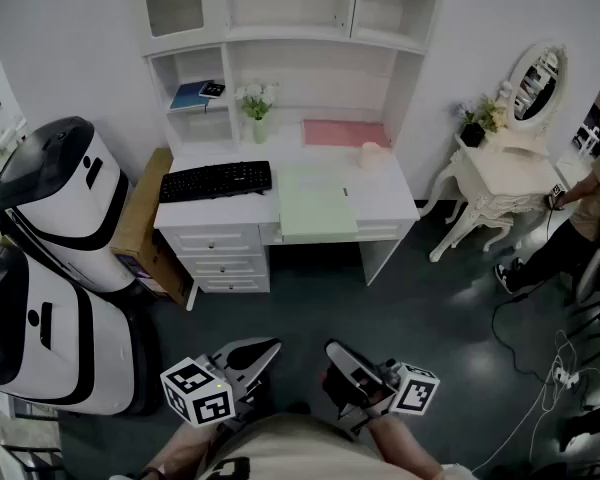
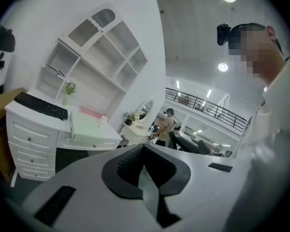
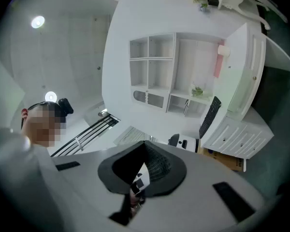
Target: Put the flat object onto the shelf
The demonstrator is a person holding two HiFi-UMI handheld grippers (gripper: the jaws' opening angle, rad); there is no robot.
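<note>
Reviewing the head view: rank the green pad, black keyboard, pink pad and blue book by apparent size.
1. green pad
2. black keyboard
3. pink pad; it lies farther back, so its place below the keyboard is unsure
4. blue book

We wear a pale sandy top (image 1: 280, 450) and a black camera (image 2: 225, 33) on our head. Our two tools, the left gripper (image 1: 271, 348) and the right gripper (image 1: 332, 350), are white, with dark ridged fingers (image 2: 126, 166). Each has a white cube (image 1: 197, 391) with black square marks.
</note>
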